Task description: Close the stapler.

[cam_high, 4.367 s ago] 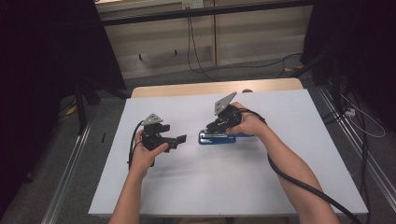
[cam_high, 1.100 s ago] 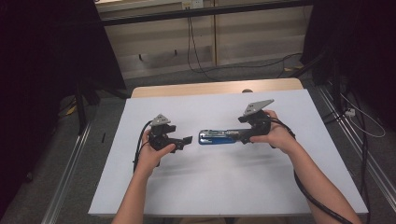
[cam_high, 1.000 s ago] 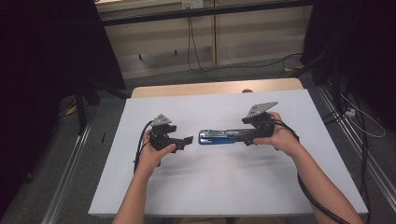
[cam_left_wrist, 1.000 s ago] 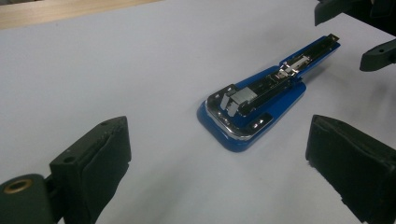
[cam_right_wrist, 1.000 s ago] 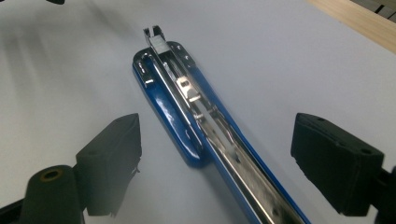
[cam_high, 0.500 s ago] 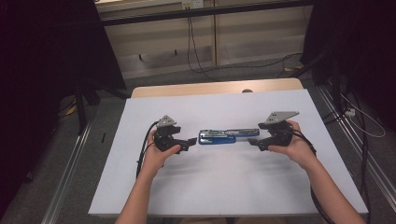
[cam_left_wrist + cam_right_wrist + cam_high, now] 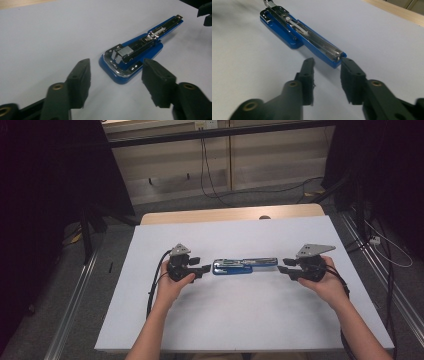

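Note:
A blue stapler (image 7: 245,266) lies opened out flat on the white tabletop (image 7: 230,320), its metal staple channel facing up. My left gripper (image 7: 205,268) rests just off the stapler's left end, jaws open and empty. In the left gripper view the stapler's wide base (image 7: 130,62) lies just beyond the left gripper (image 7: 116,70). My right gripper (image 7: 282,265) sits at the stapler's right end, open with nothing between the pads. In the right gripper view the stapler's narrow tip (image 7: 335,58) lies just ahead of the right gripper (image 7: 327,67). Both pairs of jaws have just been closing.
A strip of bare wood (image 7: 225,215) shows at the table's far edge. Cables (image 7: 215,180) run across the floor behind it. Metal rails (image 7: 75,310) flank the table on both sides. Each gripper's cable trails toward the person.
My right hand has slid to the right, off the stapler's body to beyond its right tip. Both pairs of jaws have narrowed. The left hand has hardly moved.

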`<state>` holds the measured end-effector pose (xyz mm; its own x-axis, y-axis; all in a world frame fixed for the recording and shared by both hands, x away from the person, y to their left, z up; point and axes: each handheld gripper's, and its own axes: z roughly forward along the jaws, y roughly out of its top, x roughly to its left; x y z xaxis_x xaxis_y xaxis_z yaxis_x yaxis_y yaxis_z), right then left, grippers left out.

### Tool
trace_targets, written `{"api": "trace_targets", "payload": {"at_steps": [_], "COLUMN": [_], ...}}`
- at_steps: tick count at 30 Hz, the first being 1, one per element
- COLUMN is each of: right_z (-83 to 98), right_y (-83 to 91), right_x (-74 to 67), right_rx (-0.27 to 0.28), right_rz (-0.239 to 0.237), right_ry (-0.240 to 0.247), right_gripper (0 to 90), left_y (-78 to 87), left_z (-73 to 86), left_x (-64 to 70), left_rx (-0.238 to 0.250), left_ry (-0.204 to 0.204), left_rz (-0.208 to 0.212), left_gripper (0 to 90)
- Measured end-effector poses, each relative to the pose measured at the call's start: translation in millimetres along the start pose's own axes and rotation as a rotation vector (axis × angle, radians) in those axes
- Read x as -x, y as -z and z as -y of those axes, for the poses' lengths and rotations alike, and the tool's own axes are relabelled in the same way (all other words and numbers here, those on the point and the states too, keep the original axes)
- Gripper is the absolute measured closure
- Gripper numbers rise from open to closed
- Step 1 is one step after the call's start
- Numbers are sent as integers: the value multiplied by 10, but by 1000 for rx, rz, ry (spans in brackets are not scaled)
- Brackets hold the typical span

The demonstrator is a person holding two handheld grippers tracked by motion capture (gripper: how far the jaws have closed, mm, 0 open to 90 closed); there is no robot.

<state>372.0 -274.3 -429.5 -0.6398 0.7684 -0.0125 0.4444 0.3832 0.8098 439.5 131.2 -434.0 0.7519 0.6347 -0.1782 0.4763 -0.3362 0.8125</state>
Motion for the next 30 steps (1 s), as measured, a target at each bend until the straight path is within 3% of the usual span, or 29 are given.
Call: {"api": "trace_targets", "payload": {"at_steps": [10, 12, 17, 30], "right_z": [94, 104, 121, 125], "right_y": [7, 13, -18, -261], "right_x": [78, 99, 110, 85], "right_rx": [-14, 0, -8, -91], "right_rz": [35, 39, 54, 62], "right_ry": [-48, -77, -93, -75], "right_gripper": [893, 900, 900, 900], "left_y": [-97, -116, -156, -297], "left_z": [-7, -2, 3, 30], "left_x": [26, 30, 39, 104], "left_rx": [-8, -14, -19, -46], "left_ry": [-3, -1, 0, -33], "left_rz": [21, 21, 25, 37], "left_gripper": [750, 809, 884, 900]}}
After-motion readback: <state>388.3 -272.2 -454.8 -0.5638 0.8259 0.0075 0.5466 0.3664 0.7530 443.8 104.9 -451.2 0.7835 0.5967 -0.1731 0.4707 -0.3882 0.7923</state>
